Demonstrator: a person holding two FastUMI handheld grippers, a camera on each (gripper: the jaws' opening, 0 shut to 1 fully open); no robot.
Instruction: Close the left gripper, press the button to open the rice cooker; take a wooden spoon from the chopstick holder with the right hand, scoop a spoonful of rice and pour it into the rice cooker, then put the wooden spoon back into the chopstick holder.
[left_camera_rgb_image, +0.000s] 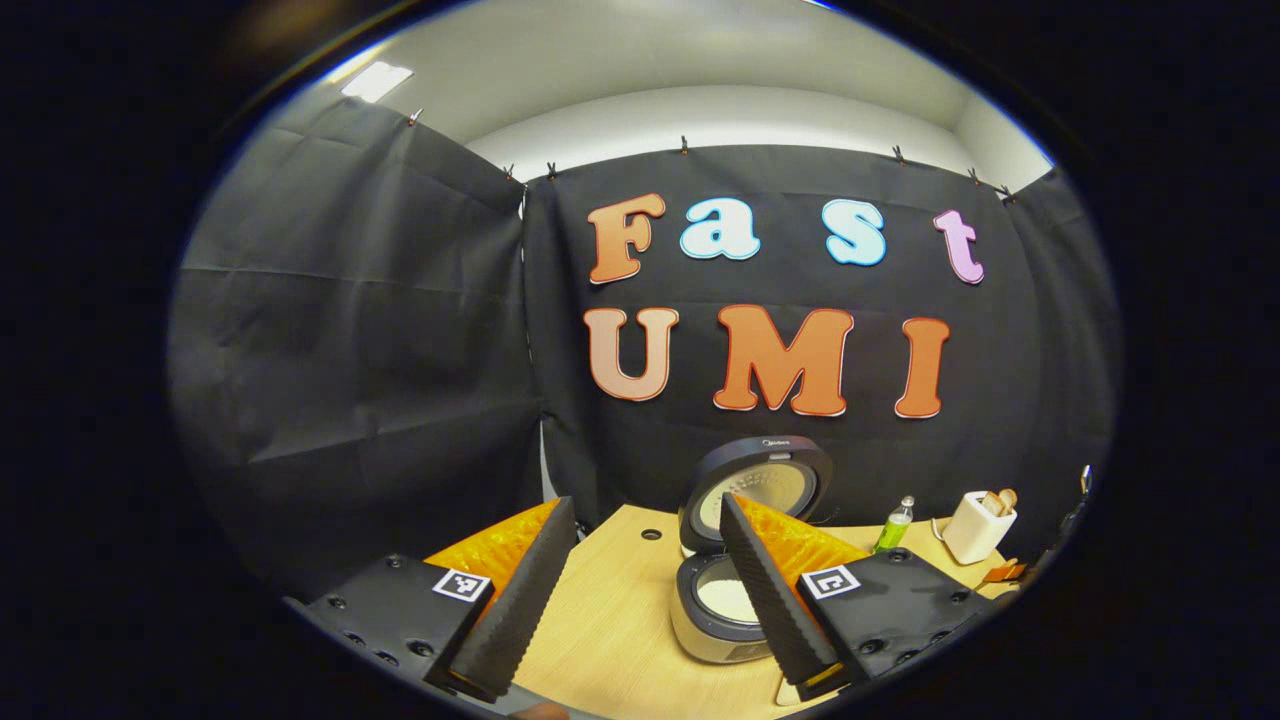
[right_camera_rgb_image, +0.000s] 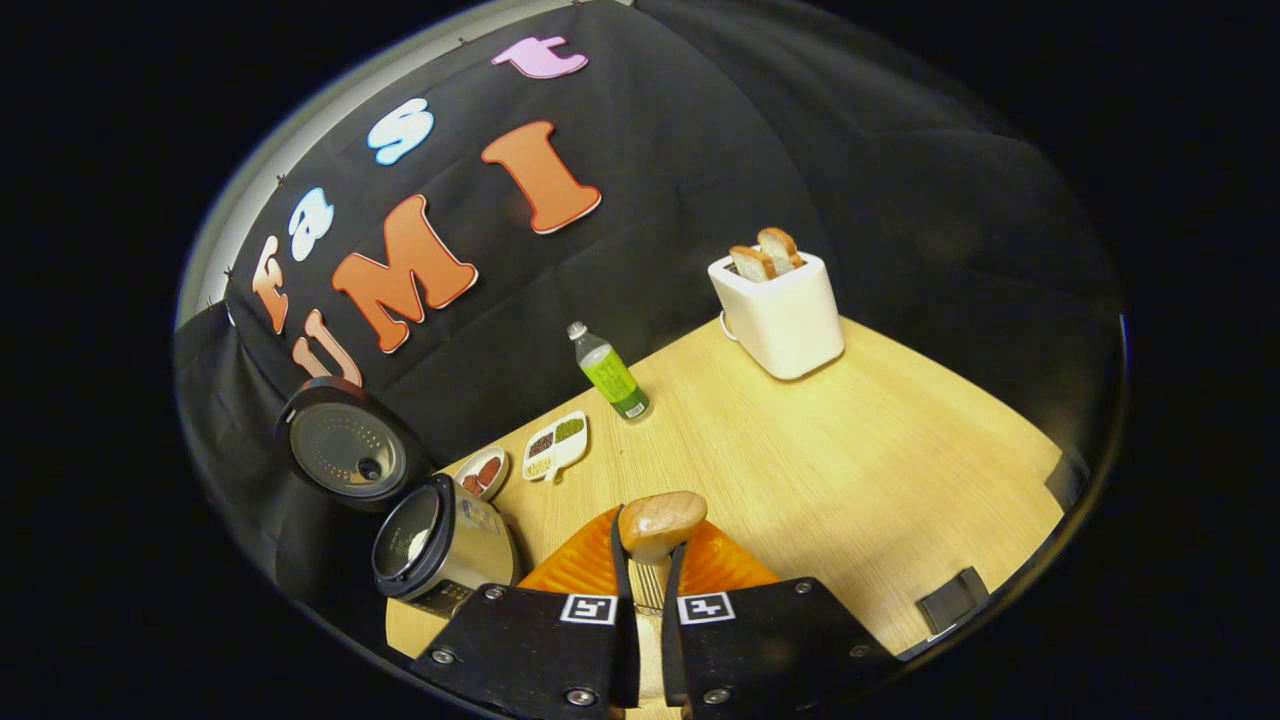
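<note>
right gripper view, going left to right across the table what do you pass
rice cooker with lid up → small round dish → divided dish → green bottle → wooden spoon held in the right gripper → toaster with bread

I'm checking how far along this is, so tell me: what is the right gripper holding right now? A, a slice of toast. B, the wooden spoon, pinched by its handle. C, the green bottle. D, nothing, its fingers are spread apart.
B: in the right gripper view, the right gripper has its fingers closed on the handle of the wooden spoon, whose bowl sticks up above them; the green bottle stands apart on the table.
</note>
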